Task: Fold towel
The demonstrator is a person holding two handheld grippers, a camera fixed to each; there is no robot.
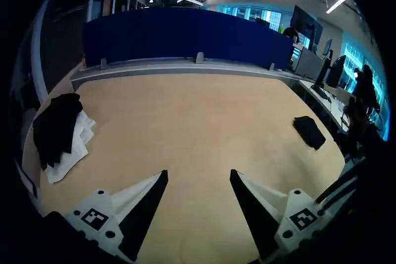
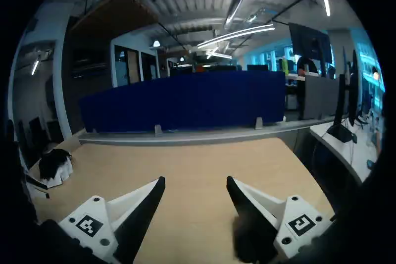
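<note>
A loose pile of towels [image 1: 59, 130], black cloth on top of white, lies at the left edge of the wooden table [image 1: 198, 115]. A folded black towel [image 1: 309, 132] rests near the table's right edge. My left gripper [image 1: 198, 175] hovers open over the near middle of the table, nothing between its fingers. In the right gripper view the same pile [image 2: 55, 165] sits far left. My right gripper [image 2: 195, 181] is open above the table [image 2: 208, 165], holding nothing. A dark fuzzy patch of cloth [image 2: 247, 244] shows under its right finger.
A blue divider panel [image 1: 183, 36] on a grey rail runs along the table's far side. Desks with monitors [image 1: 336, 73] and chairs stand to the right, beyond the table edge. Bare wood spans the space between the pile and the folded towel.
</note>
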